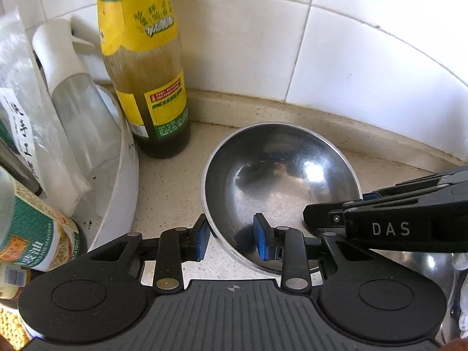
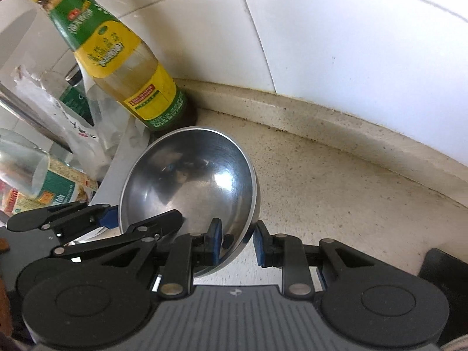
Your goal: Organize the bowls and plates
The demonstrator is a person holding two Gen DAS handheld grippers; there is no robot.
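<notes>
A shiny steel bowl (image 1: 280, 175) is tilted over the speckled counter, near the tiled wall. My left gripper (image 1: 232, 238) is shut on the bowl's near-left rim, one blue pad outside and one inside. In the same view my right gripper (image 1: 354, 204) comes in from the right and clamps the right rim. In the right wrist view the bowl (image 2: 190, 181) has my right gripper (image 2: 237, 241) shut on its near-right rim, and my left gripper (image 2: 122, 222) holds the left rim.
A tall green-and-yellow sauce bottle (image 1: 146, 87) (image 2: 125, 67) stands just behind the bowl in the corner. To the left, a white round tray (image 1: 128, 190) holds a spray bottle (image 1: 73, 87), bags and a can (image 1: 35, 234). Bare counter (image 2: 336, 190) stretches right.
</notes>
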